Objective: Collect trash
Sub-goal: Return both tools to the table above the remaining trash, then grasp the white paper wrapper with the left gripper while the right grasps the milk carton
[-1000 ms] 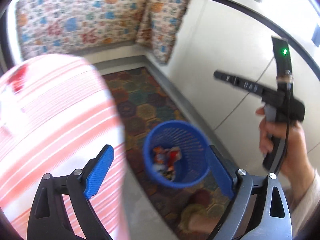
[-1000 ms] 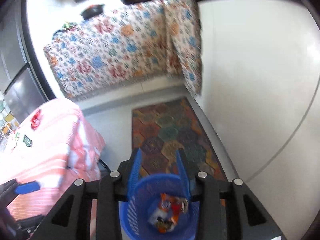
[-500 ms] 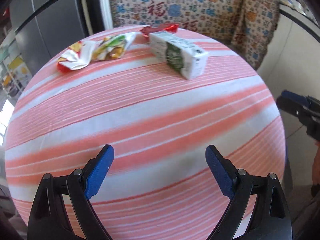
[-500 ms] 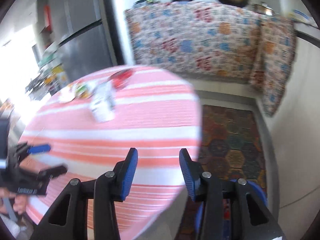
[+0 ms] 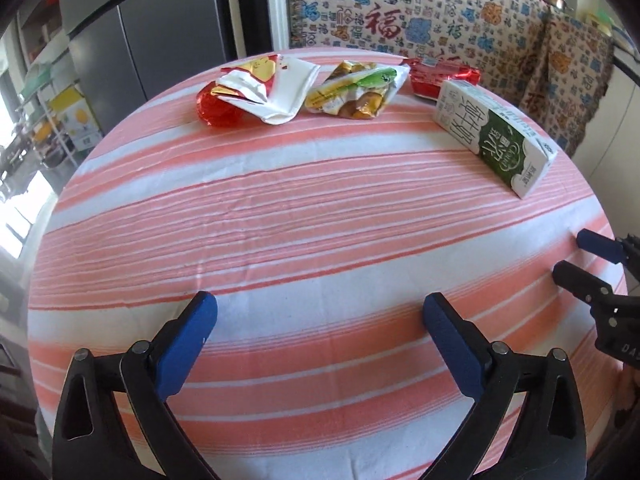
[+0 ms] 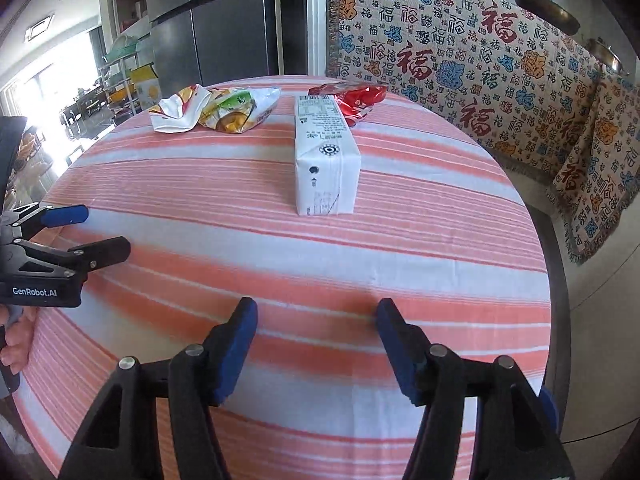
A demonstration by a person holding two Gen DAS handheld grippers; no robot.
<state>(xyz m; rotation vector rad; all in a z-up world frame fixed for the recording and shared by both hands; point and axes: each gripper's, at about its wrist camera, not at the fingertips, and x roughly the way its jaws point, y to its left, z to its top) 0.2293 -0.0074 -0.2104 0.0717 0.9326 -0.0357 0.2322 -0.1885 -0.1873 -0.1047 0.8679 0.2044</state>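
Observation:
On the round table with the pink striped cloth [image 5: 280,240] lie four pieces of trash at the far side. They are a white and green drink carton [image 5: 494,136] [image 6: 324,160], a crumpled red and white wrapper [image 5: 256,94] [image 6: 178,114], a green and yellow snack bag [image 5: 354,92] [image 6: 240,110] and a red wrapper [image 5: 436,78] [image 6: 354,100]. My left gripper [image 5: 320,312] [image 6: 100,232] hovers over the near part of the cloth, its jaws opening with nothing between them. My right gripper [image 6: 317,312] [image 5: 574,255] faces the carton's end from a distance, its jaws also opening and empty.
A grey fridge [image 5: 160,32] stands behind the table. A patterned cloth [image 6: 460,60] drapes the counter at the back and right, with pans on top. Cluttered shelves [image 6: 120,64] fill the far left. A sliver of the blue bin [image 6: 550,404] shows beyond the table's right edge.
Both views have swung from the blue bin on the floor rug up to the tabletop and closer to the trash. The right jaws have spread much wider; the left jaws a little.

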